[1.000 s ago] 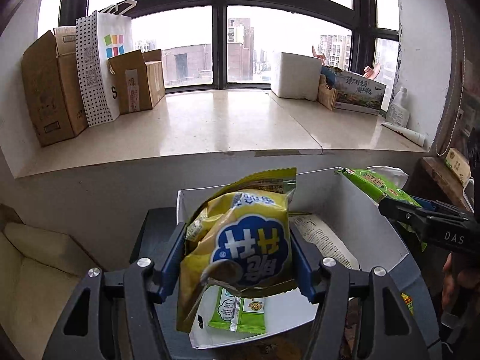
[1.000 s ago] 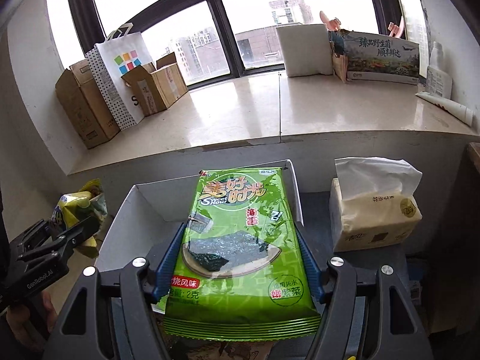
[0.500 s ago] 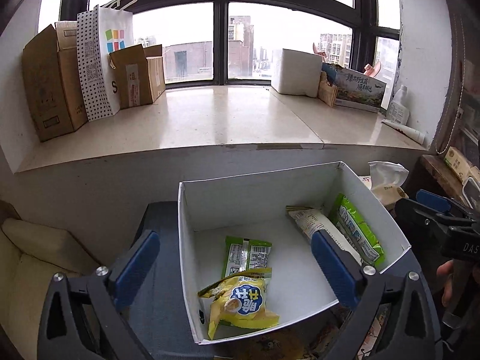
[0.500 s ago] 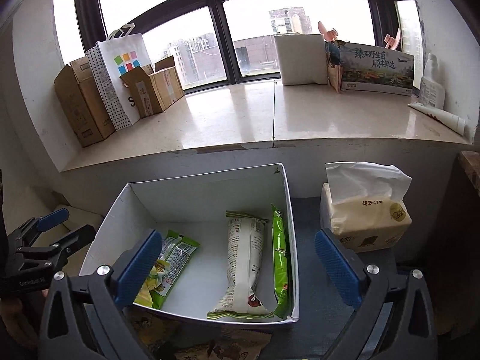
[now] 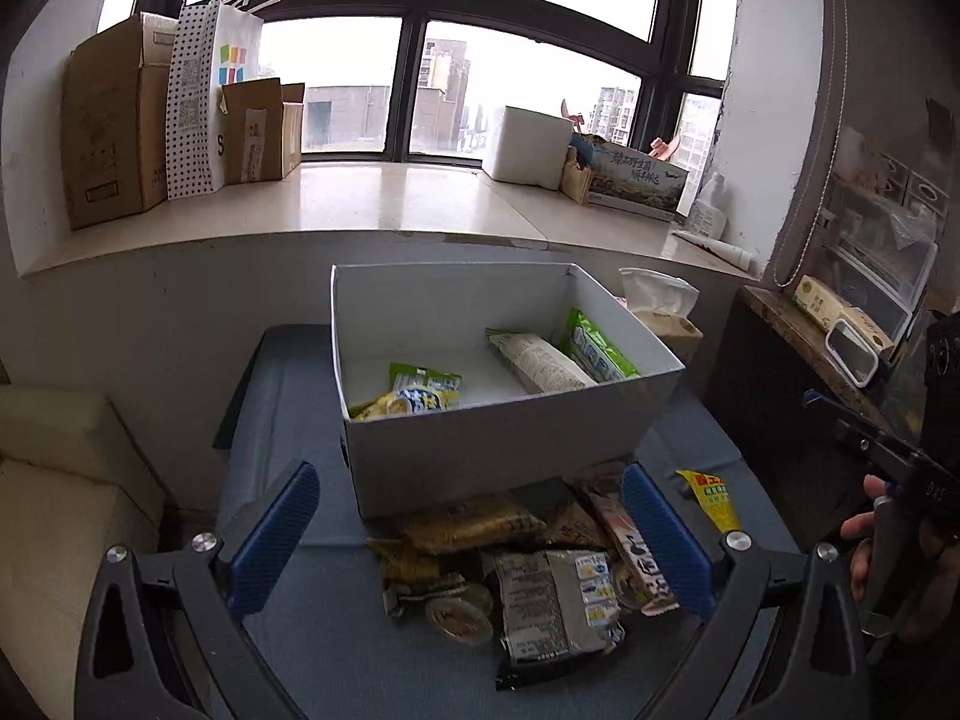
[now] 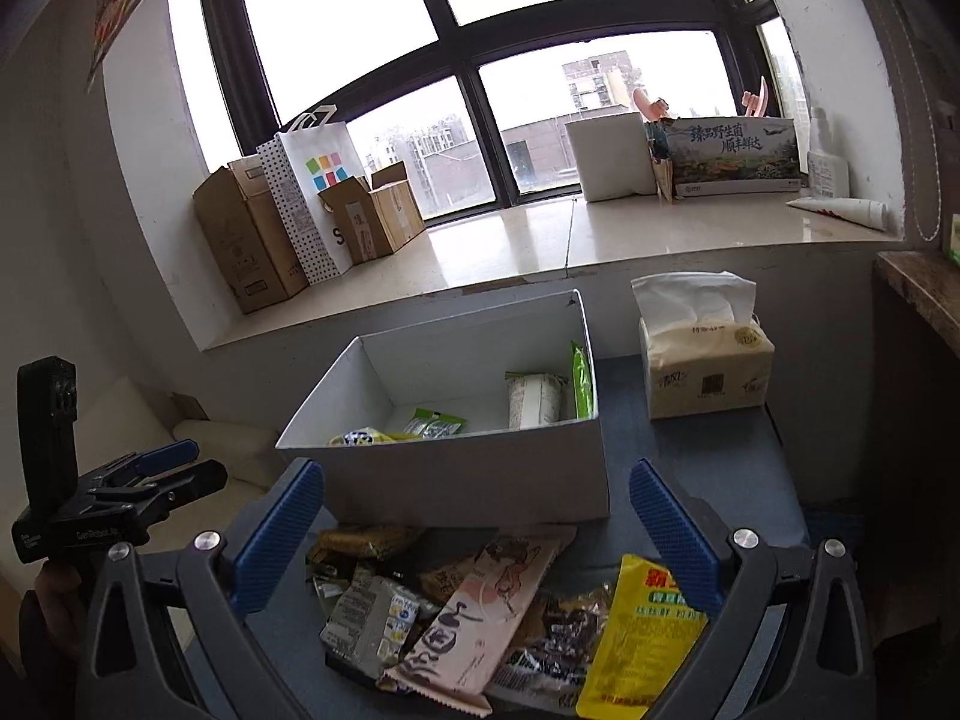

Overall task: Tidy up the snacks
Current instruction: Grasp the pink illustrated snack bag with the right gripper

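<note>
Left wrist: left gripper point(image 5: 468, 546) fingers now spread wide and empty, pulled back from the white cardboard box point(image 5: 498, 450); the yellow-and-blue snack bag point(image 5: 408, 403) it held a second ago lies in the box's near-left corner

Right wrist: right gripper point(image 6: 474, 546) also open and empty, its green seaweed pack point(image 6: 581, 381) now standing against the box's right wall. Both drops done; pile of loose snack packets point(image 6: 480, 618) on the blue table point(image 6: 708, 480) comes next, I'd say
</note>
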Motion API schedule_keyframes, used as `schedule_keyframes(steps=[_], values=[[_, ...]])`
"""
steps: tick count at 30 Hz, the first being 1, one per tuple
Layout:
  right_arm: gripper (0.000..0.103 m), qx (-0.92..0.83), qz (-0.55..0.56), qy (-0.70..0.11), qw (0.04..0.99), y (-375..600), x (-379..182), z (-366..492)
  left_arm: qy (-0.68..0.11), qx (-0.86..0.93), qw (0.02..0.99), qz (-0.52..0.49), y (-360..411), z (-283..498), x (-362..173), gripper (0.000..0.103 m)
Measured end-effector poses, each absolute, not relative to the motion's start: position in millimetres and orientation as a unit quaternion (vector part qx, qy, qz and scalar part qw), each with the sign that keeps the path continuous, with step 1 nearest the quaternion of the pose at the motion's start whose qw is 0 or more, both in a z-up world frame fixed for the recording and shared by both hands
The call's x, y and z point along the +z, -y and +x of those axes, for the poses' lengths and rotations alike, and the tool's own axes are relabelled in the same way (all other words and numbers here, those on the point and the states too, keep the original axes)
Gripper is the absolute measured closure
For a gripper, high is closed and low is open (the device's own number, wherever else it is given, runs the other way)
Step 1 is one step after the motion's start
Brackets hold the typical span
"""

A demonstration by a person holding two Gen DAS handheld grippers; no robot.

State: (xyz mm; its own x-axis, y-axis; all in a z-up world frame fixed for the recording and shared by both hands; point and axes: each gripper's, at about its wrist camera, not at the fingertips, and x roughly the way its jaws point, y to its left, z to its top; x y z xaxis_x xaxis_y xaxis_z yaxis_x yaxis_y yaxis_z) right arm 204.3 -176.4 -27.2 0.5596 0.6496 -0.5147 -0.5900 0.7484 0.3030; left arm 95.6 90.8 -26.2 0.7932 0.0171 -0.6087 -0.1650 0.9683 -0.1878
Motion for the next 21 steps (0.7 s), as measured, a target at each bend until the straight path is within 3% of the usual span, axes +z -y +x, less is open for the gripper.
schedule_keyframes(steps=[8,21], values=[[0.0,0.302,0.056,-0.378,0.873,203,-94,158,-0.352,0.029,0.922,-0.158,-58,47,-68,0.0],[0.0,0.284,-0.043,-0.448,0.847,112,-130,197,-0.366,0.034,0.918,-0.146,-50,49,-79,0.0]])
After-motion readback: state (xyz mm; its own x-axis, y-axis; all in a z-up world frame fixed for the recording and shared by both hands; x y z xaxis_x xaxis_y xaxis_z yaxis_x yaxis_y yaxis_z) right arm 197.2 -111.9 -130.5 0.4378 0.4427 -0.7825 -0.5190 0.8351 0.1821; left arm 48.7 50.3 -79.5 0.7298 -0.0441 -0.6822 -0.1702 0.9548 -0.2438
